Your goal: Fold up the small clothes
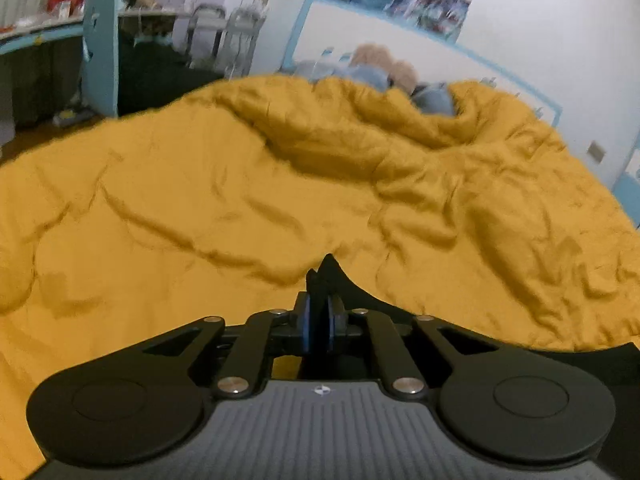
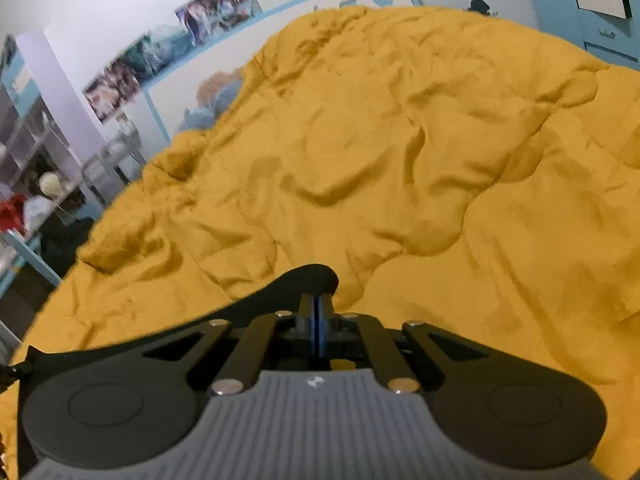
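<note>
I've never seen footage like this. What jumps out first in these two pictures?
A rumpled mustard-yellow quilt fills nearly everything, spread over a bed. At the bottom of each view a black hand-held gripper, left and right, is pinched shut on a piece of dark cloth. Beyond, soft toys lie at the bed's far end under posters.
</note>
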Demonstrator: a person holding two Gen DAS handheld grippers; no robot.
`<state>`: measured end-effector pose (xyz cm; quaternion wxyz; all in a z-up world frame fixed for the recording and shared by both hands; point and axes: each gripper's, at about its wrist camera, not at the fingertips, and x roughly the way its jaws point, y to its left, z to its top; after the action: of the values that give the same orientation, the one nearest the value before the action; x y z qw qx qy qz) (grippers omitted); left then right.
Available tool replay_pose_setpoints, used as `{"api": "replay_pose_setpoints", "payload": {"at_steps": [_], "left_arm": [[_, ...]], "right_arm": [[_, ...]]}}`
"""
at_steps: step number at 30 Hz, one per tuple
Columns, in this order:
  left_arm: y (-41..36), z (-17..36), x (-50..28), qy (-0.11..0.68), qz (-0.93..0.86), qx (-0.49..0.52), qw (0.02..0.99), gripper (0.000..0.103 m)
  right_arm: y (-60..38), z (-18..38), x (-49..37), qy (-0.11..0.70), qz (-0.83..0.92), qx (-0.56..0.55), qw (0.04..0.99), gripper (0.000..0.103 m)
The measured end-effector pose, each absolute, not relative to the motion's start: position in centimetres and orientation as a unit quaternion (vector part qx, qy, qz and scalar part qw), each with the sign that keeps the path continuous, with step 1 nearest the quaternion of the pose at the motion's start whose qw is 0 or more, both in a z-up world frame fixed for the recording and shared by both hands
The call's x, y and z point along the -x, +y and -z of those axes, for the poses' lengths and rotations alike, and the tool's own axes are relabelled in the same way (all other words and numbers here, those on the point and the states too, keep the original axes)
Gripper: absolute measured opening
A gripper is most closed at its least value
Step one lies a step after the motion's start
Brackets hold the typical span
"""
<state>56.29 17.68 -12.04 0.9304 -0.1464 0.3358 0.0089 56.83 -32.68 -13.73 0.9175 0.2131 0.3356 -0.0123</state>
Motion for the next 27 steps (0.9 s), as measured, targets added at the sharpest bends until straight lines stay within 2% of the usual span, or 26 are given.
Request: {"api": "replay_pose_setpoints", "payload": {"at_steps": [5,9,11,12,13,14,19,23,27], "left_arm": [[18.1,12.2,-55.4,0.353,-0.027,0.128,0.926,0.021],[19.5,11.0,-53.8,0.376,-0.012,0.127,0.918,0.021],[20.0,10.1,-52.6,0.386,-0.005,0.142,0.911,0.022],[20.2,9.5,-51.9,0.389,0.001,0.148,0.909,0.025],[20.2,8.9,-51.0,0.393,0.009,0.153,0.907,0.034],[20.1,8.3,-50.3,0.397,0.019,0.157,0.904,0.043],[18.4,5.4,-45.4,0.42,0.063,0.137,0.895,0.05],[18.1,5.1,-41.3,0.427,0.08,0.171,0.884,0.056],[18.3,6.9,-36.6,0.436,0.103,0.245,0.86,0.06]], "right_arm": [[-33.6,14.1,-55.2,0.355,0.043,-0.209,0.91,0.005],[-34.6,12.9,-52.9,0.371,0.027,-0.221,0.902,0.006],[-34.6,11.9,-51.5,0.384,0.021,-0.227,0.895,0.013],[-34.4,11.4,-50.8,0.39,0.014,-0.229,0.892,0.023],[-34.2,11.0,-49.9,0.395,0.004,-0.231,0.889,0.028],[-33.9,10.4,-49.0,0.399,-0.003,-0.232,0.887,0.028],[-32.1,8.0,-43.6,0.415,-0.034,-0.261,0.871,0.034],[-30.7,7.4,-38.9,0.425,-0.047,-0.284,0.858,0.038],[-30.6,9.0,-33.8,0.419,-0.05,-0.338,0.841,0.053]]}}
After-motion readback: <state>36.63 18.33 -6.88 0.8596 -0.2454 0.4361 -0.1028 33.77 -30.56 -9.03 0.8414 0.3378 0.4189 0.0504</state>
